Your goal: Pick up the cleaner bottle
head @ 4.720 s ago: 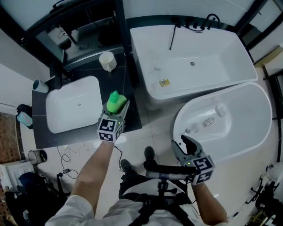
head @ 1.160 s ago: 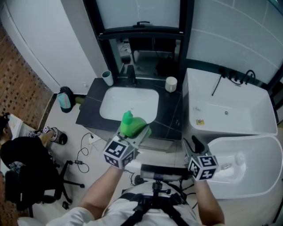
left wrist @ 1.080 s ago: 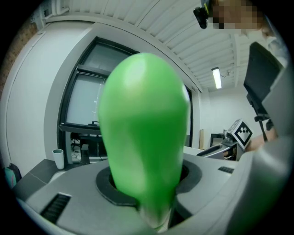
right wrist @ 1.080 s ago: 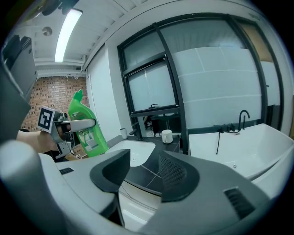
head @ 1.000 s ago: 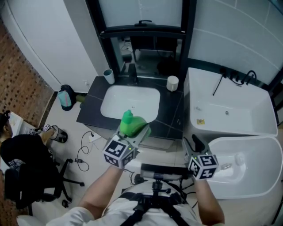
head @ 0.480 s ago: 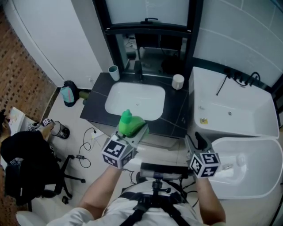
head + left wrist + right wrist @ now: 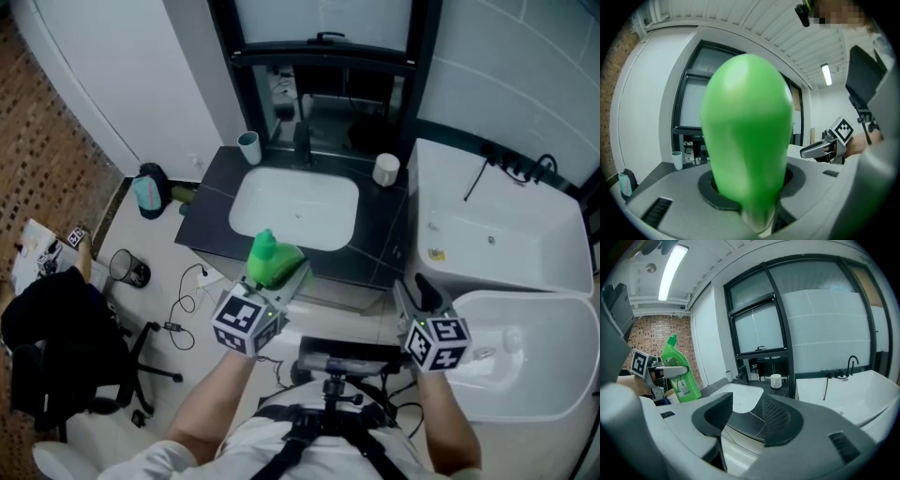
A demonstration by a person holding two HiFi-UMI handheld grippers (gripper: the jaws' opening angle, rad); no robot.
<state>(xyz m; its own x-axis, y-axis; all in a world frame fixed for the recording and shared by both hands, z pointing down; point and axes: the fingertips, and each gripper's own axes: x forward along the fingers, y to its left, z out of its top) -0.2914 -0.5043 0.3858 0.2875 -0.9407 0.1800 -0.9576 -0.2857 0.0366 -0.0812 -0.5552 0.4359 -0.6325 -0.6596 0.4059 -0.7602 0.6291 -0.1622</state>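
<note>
**Item 1. Cleaner bottle** (image 7: 267, 263): green, neck up, between the fingers of the left gripper (image 7: 278, 277). It is off every surface and hangs in the air on the near side of the dark surface (image 7: 208, 202). From the right gripper view the fingers cross its body below the neck, label facing out.

**Item 2. Left gripper:** fingers closed to a narrow set on the bottle, one pad on each side. The bottle fills nearly the whole left gripper view.

**Item 3. Right gripper** (image 7: 421, 289): fingers (image 7: 780, 420) partly apart with nothing between them. It is held well to the right of the bottle.

**Item 4. Ahead of the left fingers:** the white sink (image 7: 295, 211) set in the dark surface. A pale cup (image 7: 248, 147) stands beyond and to the left, a white jar (image 7: 385, 169) beyond and to the right. Two white tubs (image 7: 506, 234) lie ahead of the right fingers.

**Handling note (judgement):**
- The lift looks done; what is left is to hold it well.
- Grip pressure should stay even, since the smooth plastic could slip or swivel in the pads.
- The neck should stay upright.
- The base should stay clear of the surface edge just ahead.
- The right gripper has no work here and is best kept apart.
</note>
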